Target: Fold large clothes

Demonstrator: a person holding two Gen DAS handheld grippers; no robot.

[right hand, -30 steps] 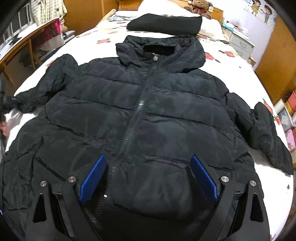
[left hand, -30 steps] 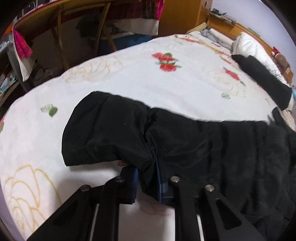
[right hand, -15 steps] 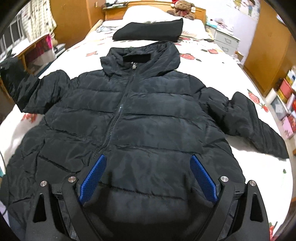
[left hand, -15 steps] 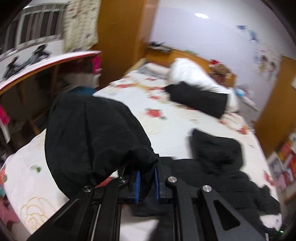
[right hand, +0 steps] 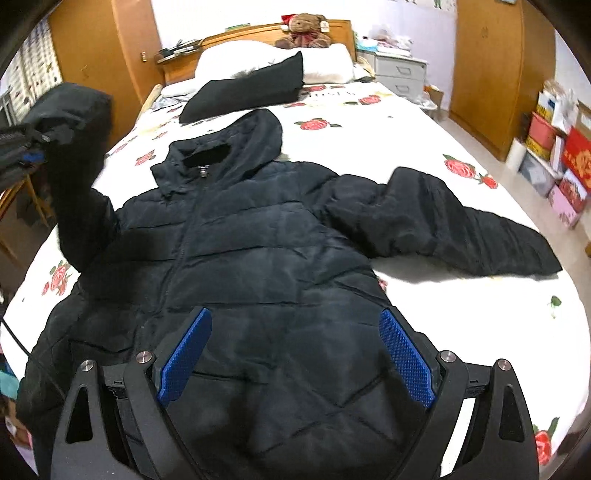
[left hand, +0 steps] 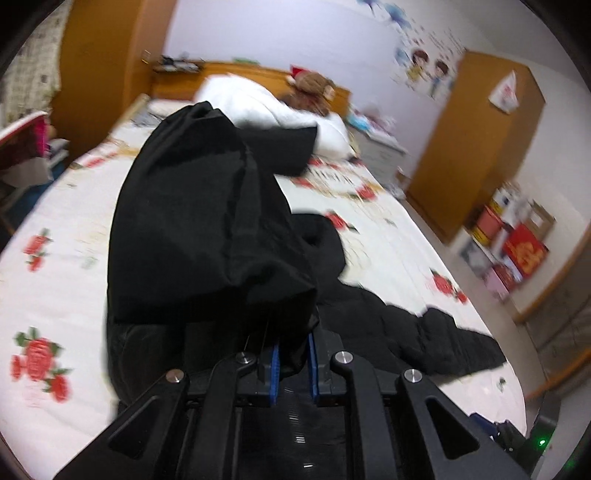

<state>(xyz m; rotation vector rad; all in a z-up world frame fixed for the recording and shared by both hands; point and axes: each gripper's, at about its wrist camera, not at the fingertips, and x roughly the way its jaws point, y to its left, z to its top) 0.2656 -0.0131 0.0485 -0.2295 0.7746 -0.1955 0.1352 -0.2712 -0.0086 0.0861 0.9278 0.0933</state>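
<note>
A black hooded puffer jacket (right hand: 258, 258) lies front up on the bed, zipped, with its hood (right hand: 236, 144) toward the headboard. My left gripper (left hand: 293, 360) is shut on the cuff of the jacket's left sleeve (left hand: 207, 229) and holds it raised above the bed; it also shows at the left of the right wrist view (right hand: 26, 155). The other sleeve (right hand: 454, 229) lies spread out to the right. My right gripper (right hand: 295, 350) is open and empty over the jacket's lower front.
A folded black garment (right hand: 247, 88) rests against a white pillow (right hand: 325, 62) near the headboard, with a teddy bear (right hand: 304, 29) behind. A nightstand (right hand: 400, 72), a wooden wardrobe (right hand: 487, 66) and boxes (right hand: 557, 151) stand to the right. A desk (left hand: 22, 144) stands left.
My left gripper has lifted the sleeve cuff off the bed and swung it up and toward the jacket body. My right gripper has stayed open over the hem.
</note>
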